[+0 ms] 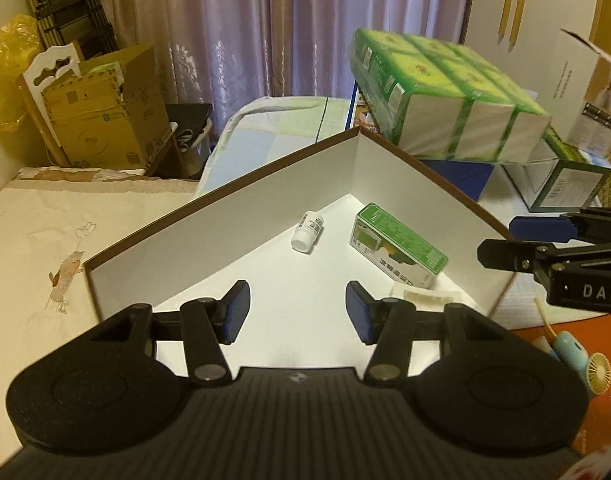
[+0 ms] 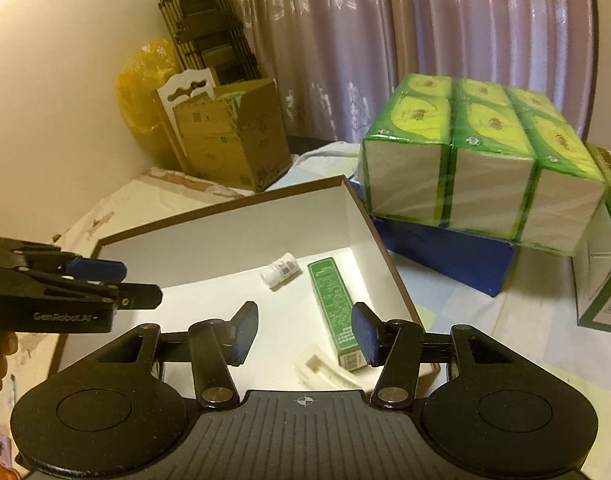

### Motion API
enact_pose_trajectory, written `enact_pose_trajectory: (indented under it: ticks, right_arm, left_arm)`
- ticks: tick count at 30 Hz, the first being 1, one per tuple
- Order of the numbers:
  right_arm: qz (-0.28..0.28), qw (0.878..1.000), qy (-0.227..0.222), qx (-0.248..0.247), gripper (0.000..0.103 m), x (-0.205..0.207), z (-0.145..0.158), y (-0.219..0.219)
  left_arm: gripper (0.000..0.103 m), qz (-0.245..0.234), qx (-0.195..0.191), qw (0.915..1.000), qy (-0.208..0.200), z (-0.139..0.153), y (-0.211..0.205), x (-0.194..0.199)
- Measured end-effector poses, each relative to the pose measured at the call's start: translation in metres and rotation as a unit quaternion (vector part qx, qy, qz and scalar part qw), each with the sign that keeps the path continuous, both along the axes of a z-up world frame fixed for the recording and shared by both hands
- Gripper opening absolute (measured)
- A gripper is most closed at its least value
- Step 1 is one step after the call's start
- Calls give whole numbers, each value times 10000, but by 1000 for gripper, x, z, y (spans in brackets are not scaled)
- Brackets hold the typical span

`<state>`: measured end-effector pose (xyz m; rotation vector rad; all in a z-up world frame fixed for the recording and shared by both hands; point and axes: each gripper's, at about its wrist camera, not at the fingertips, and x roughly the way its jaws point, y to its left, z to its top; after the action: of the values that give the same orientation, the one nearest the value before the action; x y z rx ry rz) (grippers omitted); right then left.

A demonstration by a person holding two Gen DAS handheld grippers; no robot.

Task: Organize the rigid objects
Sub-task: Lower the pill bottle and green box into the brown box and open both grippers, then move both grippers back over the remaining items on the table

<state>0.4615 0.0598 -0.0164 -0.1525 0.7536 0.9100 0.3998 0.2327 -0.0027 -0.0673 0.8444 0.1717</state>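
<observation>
A brown-edged box with white inside [image 1: 265,208] [image 2: 225,240] lies open on the bed. In it lie a small white bottle [image 1: 307,232] [image 2: 279,270], a long green carton [image 1: 397,246] [image 2: 333,312] and a pale plastic piece [image 1: 419,294] [image 2: 325,372]. My left gripper [image 1: 297,314] is open and empty over the box's near part; it shows at the left of the right wrist view [image 2: 117,284]. My right gripper [image 2: 305,332] is open and empty above the box's right side, its right finger close to the carton; it shows at the right of the left wrist view [image 1: 501,240].
A green pack of tissue boxes [image 1: 449,96] [image 2: 481,168] rests on a blue box [image 2: 449,256] behind the open box. A cardboard carton [image 1: 105,108] [image 2: 233,140] stands at the back left. An orange box with a small fan picture [image 1: 585,368] lies at the right.
</observation>
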Motion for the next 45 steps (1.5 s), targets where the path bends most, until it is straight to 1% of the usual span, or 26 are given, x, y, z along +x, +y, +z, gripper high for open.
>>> enact_pose_trajectory:
  ticks: [6, 11, 19, 24, 31, 39, 45]
  right_arm:
    - [-15, 9998, -48, 206, 49, -24, 14, -19]
    - [-46, 9993, -28, 359, 49, -43, 22, -40]
    - [-12, 9988, 97, 475, 49, -73, 27, -74]
    - [27, 9986, 153, 514, 49, -90, 30, -97]
    - [14, 9991, 216, 370, 49, -111, 24, -130]
    - [-26, 9989, 423, 211, 49, -130, 10, -163]
    - [-110, 9980, 624, -72, 49, -140, -8, -187]
  left_arm:
    - [49, 100, -30, 9998, -157, 15, -11, -37]
    - [50, 28, -51, 9998, -171, 20, -26, -65]
    - [50, -86, -86, 9997, -231, 24, -51, -106]
    - [50, -214, -163, 9995, -186, 17, -70, -123]
    - [50, -323, -310, 9990, -23, 3, -96, -141]
    - [50, -415, -347, 9984, 141, -10, -120, -154]
    - [50, -436, -353, 9979, 317, -25, -134, -161]
